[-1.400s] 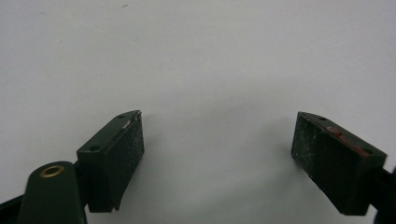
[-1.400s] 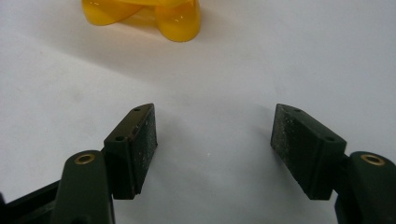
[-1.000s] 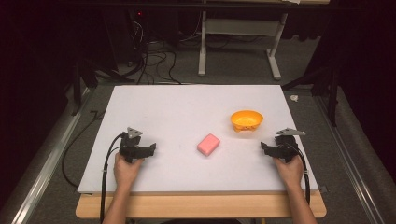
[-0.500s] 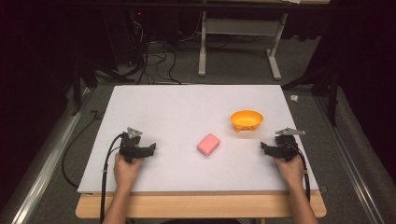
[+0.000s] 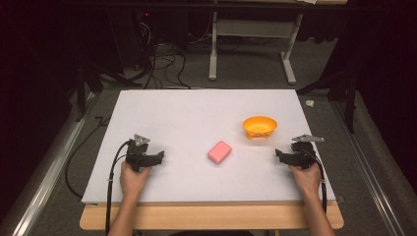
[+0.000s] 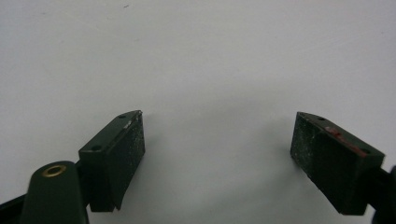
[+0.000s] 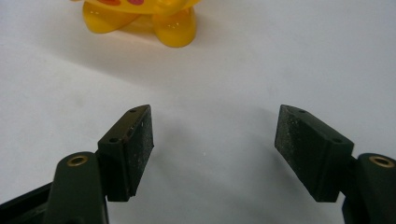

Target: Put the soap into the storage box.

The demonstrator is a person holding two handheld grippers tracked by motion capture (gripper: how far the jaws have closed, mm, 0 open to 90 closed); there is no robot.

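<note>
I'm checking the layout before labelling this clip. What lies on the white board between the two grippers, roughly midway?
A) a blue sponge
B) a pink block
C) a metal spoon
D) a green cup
B: the high view shows a pink block lying on the white board between the left gripper and the right gripper, with the orange bowl farther back.

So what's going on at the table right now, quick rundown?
Left gripper open, empty. Right gripper jaws just opening, nothing between them. Orange bowl ahead of right gripper, pink block mid-table, untouched. Nothing in the way.
</note>
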